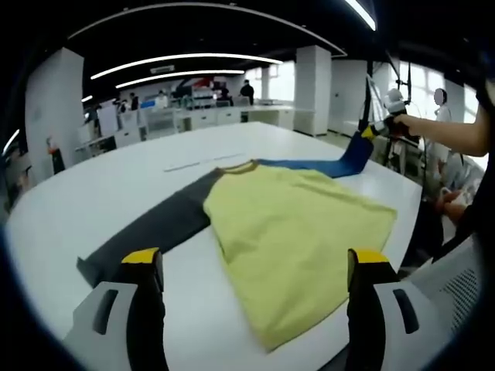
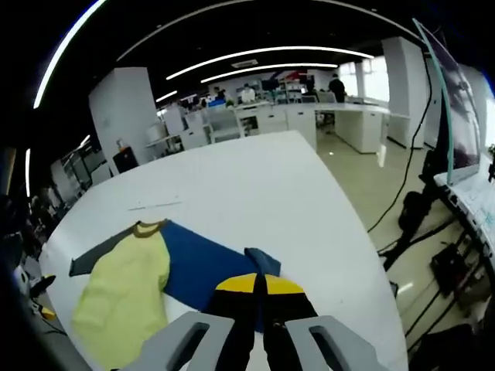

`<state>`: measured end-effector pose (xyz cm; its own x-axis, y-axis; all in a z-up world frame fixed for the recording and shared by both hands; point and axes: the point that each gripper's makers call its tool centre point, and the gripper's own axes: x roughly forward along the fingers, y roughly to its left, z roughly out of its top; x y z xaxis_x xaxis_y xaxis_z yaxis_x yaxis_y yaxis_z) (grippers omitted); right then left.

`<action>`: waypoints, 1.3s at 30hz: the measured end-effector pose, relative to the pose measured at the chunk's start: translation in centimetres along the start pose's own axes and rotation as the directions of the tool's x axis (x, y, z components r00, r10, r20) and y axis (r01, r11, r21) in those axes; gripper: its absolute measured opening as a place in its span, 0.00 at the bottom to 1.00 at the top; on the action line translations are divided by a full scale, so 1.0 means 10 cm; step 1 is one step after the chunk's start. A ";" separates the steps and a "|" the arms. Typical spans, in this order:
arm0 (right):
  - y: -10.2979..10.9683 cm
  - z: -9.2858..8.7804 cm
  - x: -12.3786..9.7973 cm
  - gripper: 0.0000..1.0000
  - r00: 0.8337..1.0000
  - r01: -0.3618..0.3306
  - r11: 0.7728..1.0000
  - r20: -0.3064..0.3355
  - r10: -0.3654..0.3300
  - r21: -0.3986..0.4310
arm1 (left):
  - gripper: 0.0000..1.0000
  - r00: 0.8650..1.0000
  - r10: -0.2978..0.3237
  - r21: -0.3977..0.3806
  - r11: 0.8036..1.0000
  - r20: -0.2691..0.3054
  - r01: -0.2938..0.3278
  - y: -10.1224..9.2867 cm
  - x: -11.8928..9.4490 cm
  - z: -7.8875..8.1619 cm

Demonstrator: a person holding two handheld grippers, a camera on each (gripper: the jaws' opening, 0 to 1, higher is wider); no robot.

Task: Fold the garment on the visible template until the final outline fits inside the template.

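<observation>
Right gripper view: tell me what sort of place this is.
Most likely an open-plan office or lab. A large white table holds the garment, rows of white desks with people stand behind it, long strip lights curve across the dark ceiling, and cables trail on the floor.

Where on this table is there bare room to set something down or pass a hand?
Free: the broad white table beyond the shirt's collar, past the faint tape marks toward the far edge, and the near strip beside the grey sleeve. Crowded: the side where the right claw pinches the blue sleeve over the table edge, beside the yellow body.
</observation>
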<state>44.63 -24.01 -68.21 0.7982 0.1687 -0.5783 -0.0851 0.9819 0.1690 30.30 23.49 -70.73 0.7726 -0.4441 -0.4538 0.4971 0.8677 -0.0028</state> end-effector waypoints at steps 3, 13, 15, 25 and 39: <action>0.18 0.01 -0.03 0.00 1.000 -0.013 1.000 0.002 0.013 -0.010 | 0.95 1.000 0.000 0.005 1.000 -0.003 0.000 -0.01 0.00 0.00; 0.63 0.08 0.07 0.00 0.998 -0.062 0.998 0.003 0.062 -0.007 | 0.96 1.000 -0.009 0.014 1.000 0.002 0.009 -0.03 0.00 0.02; 0.64 0.09 0.09 0.00 0.998 -0.067 0.998 -0.002 0.067 -0.014 | 0.97 1.000 -0.013 0.014 1.000 0.005 0.013 -0.03 0.00 0.02; 0.79 0.16 0.28 0.00 0.994 -0.106 0.994 -0.013 0.106 -0.026 | 0.99 0.999 -0.035 0.017 0.999 0.017 0.034 -0.07 -0.03 0.06; 1.27 0.19 0.54 0.00 0.990 -0.142 0.989 -0.029 0.141 -0.027 | 0.99 0.999 -0.045 0.020 0.999 0.019 0.045 -0.09 -0.03 0.07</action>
<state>48.95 -10.76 -67.66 0.7605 0.3083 -0.5715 -0.2136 0.9499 0.2281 29.92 22.70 -70.02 0.7564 -0.4872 -0.4364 0.5394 0.8420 -0.0051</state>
